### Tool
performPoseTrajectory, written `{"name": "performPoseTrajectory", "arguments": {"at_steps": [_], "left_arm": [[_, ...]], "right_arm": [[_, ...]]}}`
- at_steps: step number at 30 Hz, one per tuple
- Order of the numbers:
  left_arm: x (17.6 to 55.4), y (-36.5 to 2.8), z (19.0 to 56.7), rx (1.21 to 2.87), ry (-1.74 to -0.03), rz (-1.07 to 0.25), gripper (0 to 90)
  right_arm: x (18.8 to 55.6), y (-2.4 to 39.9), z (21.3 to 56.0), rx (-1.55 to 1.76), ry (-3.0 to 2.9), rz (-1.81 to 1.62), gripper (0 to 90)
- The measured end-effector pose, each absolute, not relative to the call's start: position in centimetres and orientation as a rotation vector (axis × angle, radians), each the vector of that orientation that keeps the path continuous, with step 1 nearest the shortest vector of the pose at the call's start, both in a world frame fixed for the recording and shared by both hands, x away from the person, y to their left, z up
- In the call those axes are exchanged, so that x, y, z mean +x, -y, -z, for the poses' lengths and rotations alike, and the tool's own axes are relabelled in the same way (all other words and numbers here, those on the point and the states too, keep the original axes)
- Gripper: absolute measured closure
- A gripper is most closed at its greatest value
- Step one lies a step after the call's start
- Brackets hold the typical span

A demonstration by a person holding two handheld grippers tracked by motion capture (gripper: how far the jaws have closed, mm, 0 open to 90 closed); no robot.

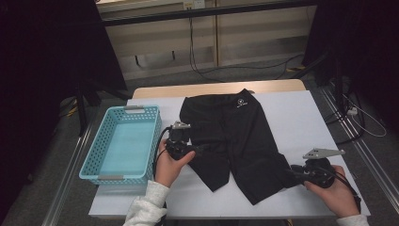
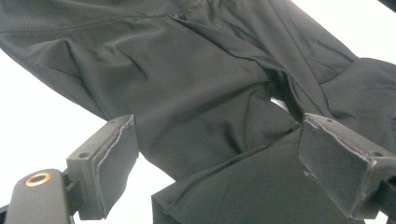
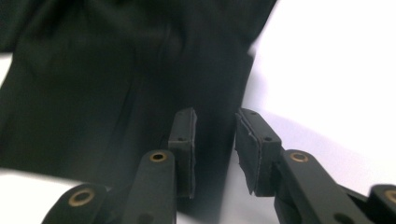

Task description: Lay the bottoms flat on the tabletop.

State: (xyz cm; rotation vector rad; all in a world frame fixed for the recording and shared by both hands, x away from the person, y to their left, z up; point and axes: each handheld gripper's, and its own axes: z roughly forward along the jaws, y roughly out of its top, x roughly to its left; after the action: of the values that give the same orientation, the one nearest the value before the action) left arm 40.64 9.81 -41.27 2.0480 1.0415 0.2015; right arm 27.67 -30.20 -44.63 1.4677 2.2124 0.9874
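- Shorts [image 1: 235, 141], black, lie flat on the white table [image 1: 301, 117], with the waistband at the far side and the two legs pointing toward the person; so the long axis runs from far to near, a little slanted toward the person's right
- Seen from the shorts, the blue basket [image 1: 120, 143] stands at the person's left, just beside the table's left edge and apart from the cloth
- Left gripper [image 1: 181, 149] sits at the left edge of the shorts, near the left leg; in the left gripper view its jaws stand wide open, with the leg hem and the crotch seam of the shorts [image 2: 201, 107] lying ahead and between them, but the pads do not press the cloth
- Right gripper [image 1: 295, 173] is at the hem of the right leg, on the side of the shorts away from the basket; its jaws [image 3: 214, 149] are only partly open with a narrow gap, and the edge of the leg lies just in front of them; I see no cloth pinched between the pads
- Judgement: the right gripper is nearer to a hem, so the coming move depends on that leg edge entering the gap between its jaws
- Count: one pair of shorts, one basket, two grippers, two hands
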Motion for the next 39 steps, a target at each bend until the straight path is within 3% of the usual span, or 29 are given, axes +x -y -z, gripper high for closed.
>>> {"name": "performPoseTrajectory", "arguments": {"at_steps": [6,11,20,22,24,25,32,39], "left_arm": [[40.6,-9.9,41.4,2.058,-1.043,-0.202,12.6],[40.6,-10.1,41.5,2.052,-1.051,-0.202,12.6],[40.6,-10.0,41.3,2.061,-1.038,-0.195,12.7],[40.6,-9.7,41.4,2.057,-1.039,-0.200,12.6],[40.5,-9.7,41.4,2.056,-1.037,-0.199,12.6],[40.5,-9.7,41.4,2.058,-1.039,-0.199,12.6],[40.4,-9.9,41.8,2.075,-1.046,-0.207,12.7],[40.1,-10.4,41.8,2.074,-1.058,-0.219,12.6]], "right_arm": [[29.9,30.5,45.5,1.550,-2.134,-1.004,72.7],[30.1,30.1,45.9,1.540,-2.171,-1.014,89.8],[27.7,30.8,45.4,1.526,-2.262,-0.998,90.0],[27.4,30.6,45.2,1.497,-2.286,-0.977,86.9],[27.5,30.4,44.8,1.469,-2.294,-0.990,70.7],[27.6,30.3,44.6,1.463,-2.271,-0.986,67.3],[30.4,30.7,43.8,1.473,-2.135,-1.025,62.8],[34.0,30.5,45.2,1.518,-2.048,-1.017,66.0]]}}
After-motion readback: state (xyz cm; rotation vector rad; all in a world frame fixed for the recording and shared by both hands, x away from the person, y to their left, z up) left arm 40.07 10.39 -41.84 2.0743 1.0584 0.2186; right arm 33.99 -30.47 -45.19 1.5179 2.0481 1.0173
